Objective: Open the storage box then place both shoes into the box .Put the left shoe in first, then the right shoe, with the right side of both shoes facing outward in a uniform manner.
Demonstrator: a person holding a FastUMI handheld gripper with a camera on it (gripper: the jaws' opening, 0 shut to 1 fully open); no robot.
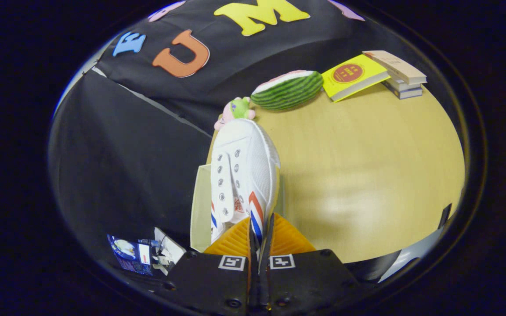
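A white lace-up shoe (246, 171) with red and blue side stripes stretches straight ahead of my gripper (260, 230), toe pointing away. The fingers are shut on the shoe's striped side wall near its opening, and the thin edge of that wall is pinched between them. Just left of the shoe, touching or nearly touching it, stands a pale flat panel of the storage box (200, 206); the rest of the box is hidden behind the shoe and the fingers. The shoe hangs over the left edge of the wooden table (367, 175). The eyelets are bare, with no laces threaded through them.
Beyond the shoe's toe lie a small pink and green toy (236, 109) and a watermelon-slice plush (288, 90). A yellow book (353, 77) leans against a stack of books (401, 74) at the table's far end. A blue packet (130, 254) lies low on the left.
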